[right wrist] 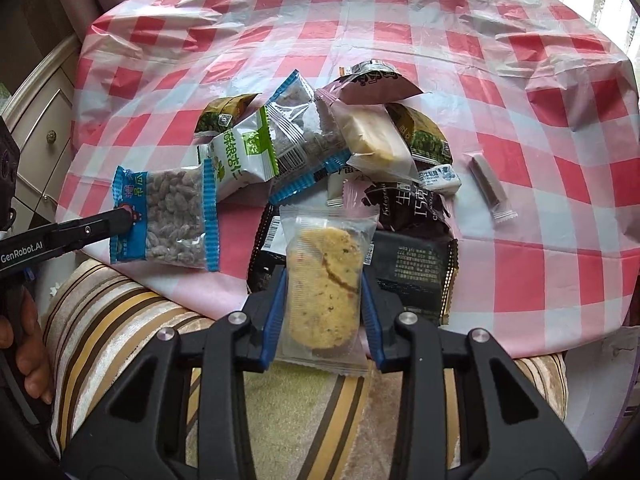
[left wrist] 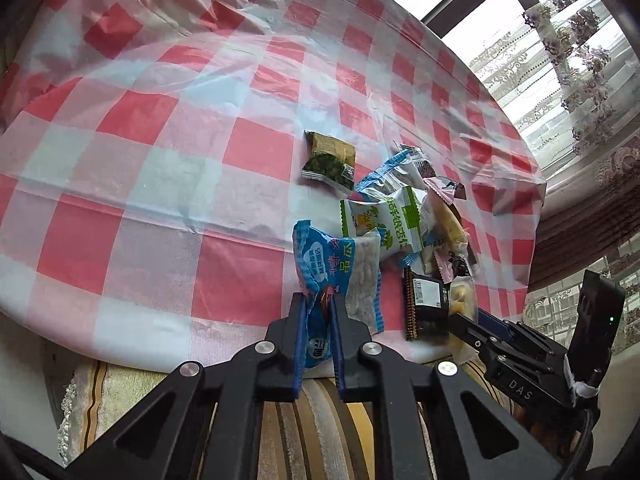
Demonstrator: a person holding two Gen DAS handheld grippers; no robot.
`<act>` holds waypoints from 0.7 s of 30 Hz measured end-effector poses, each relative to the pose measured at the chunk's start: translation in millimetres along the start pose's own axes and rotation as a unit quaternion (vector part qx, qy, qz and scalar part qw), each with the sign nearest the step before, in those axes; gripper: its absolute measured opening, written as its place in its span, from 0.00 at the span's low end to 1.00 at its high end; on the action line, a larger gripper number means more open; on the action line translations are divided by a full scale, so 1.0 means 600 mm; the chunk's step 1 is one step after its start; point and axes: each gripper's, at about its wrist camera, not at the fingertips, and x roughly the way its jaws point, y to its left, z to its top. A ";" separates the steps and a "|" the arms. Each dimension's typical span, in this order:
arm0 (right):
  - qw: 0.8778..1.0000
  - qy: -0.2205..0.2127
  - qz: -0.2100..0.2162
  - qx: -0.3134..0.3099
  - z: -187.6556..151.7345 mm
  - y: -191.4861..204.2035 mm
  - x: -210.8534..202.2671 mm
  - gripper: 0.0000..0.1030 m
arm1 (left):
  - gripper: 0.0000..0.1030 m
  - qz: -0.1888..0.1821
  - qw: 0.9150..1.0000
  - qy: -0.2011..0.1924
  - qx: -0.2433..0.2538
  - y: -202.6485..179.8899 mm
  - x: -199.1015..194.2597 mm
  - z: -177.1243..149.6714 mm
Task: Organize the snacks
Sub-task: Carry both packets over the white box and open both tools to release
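Observation:
My left gripper (left wrist: pixel 318 304) is shut on a blue packet of raisins (left wrist: pixel 340 276), held at the near table edge; it also shows in the right wrist view (right wrist: pixel 168 216) with the left gripper's fingers (right wrist: pixel 116 222) clamped on its left edge. My right gripper (right wrist: pixel 324 292) is shut on a clear-wrapped biscuit (right wrist: pixel 326 284) above the table edge; that gripper shows at the lower right of the left wrist view (left wrist: pixel 472 328). A pile of snack packets (right wrist: pixel 320 152) lies on the red-and-white checked tablecloth (right wrist: pixel 480 60). A green seaweed packet (left wrist: pixel 330 162) lies apart.
A black packet (right wrist: pixel 416 268) and a dark chocolate packet (right wrist: pixel 404 204) lie under the biscuit. A small grey stick packet (right wrist: pixel 490 186) lies to the right of the pile. A striped cushion (right wrist: pixel 120 312) sits below the table edge. A window with lace curtains (left wrist: pixel 560 60) is behind.

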 end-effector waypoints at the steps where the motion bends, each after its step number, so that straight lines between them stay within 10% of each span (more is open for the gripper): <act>1: 1.000 -0.003 0.001 0.000 -0.001 -0.001 -0.002 0.38 | 0.11 -0.001 1.000 -0.003 0.002 -0.002 -0.005 -0.005; 21: 0.998 -0.041 0.022 0.036 -0.026 -0.036 -0.056 0.38 | 0.08 -0.031 0.999 -0.034 0.011 -0.045 -0.063 -0.035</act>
